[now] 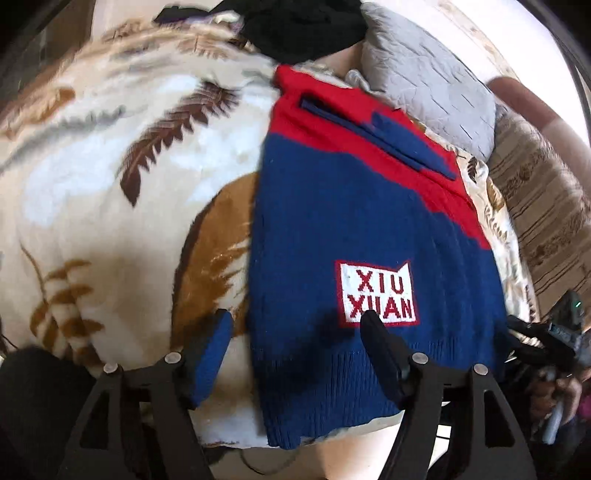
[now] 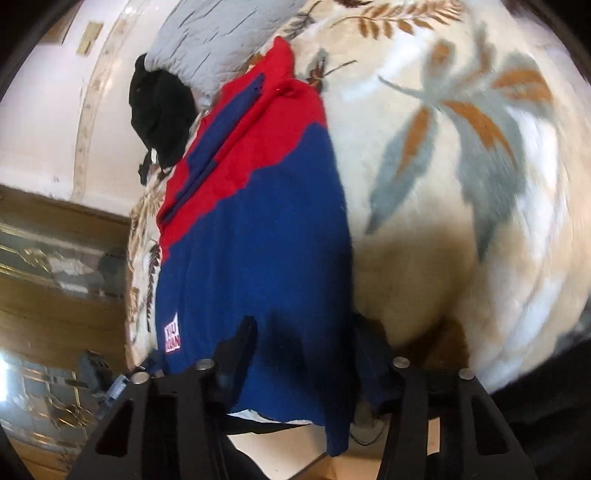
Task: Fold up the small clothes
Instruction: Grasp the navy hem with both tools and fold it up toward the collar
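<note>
A small knit sweater [image 1: 351, 221], blue with a red top and a white "XIU XUAN" patch [image 1: 376, 291], lies folded lengthwise on a floral fleece blanket [image 1: 110, 184]; its hem hangs over the near edge. My left gripper [image 1: 295, 328] is open over the hem's left edge, one finger [image 1: 380, 350] on the sweater, the other over the blanket. In the right wrist view my right gripper [image 2: 303, 339] is open and straddles the sweater [image 2: 258, 229] near its hem.
A black garment [image 1: 303, 29] and a grey quilted pillow [image 1: 424, 81] lie beyond the sweater's collar. The black garment [image 2: 162, 110] and the pillow [image 2: 221, 37] also show in the right wrist view. The blanket [image 2: 461, 184] spreads to the right. A wooden cabinet [image 2: 55, 258] stands on the left.
</note>
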A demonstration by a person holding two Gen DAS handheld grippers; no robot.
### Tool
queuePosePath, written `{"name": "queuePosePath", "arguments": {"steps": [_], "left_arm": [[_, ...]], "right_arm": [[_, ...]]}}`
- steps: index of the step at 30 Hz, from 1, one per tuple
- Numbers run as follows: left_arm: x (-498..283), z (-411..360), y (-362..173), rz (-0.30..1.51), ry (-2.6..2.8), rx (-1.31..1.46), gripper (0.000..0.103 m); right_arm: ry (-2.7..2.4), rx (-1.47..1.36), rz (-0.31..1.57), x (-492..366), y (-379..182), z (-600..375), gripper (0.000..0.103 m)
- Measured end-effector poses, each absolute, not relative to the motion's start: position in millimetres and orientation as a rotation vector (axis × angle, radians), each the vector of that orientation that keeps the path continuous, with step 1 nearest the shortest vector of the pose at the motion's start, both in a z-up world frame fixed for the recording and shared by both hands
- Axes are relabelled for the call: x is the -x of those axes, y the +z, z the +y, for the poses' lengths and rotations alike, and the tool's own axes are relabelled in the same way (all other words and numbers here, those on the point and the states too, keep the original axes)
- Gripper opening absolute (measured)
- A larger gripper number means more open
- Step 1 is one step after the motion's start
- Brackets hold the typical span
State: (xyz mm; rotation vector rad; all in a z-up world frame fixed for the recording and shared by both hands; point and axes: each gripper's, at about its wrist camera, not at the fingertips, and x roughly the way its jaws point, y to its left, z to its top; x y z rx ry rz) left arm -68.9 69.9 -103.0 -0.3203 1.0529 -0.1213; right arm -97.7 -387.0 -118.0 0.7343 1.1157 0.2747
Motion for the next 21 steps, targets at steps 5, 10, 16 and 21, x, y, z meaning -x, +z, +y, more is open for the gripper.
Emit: {"name": "queuePosePath", "arguments": {"steps": [5,10,16,21], "left_arm": [[68,71,-111,1.074,-0.115,0.350,0.036],[71,55,-110,1.084,-0.163,0.279,0.050],[86,69,-57,0.947,-0.117,0.292,0.010],[77,78,-98,1.069,-0.100,0.332,0.011]], "right_arm": [[0.292,-0.742,1.128,92,-128,-372,0.031],[0.314,-0.672,1.133,90,-122,-362,0.031],[0.310,-0.612,1.082,97,-82,-368,0.009],[0.311,-0.660,1.222,88,-122,-382,0.012]]}}
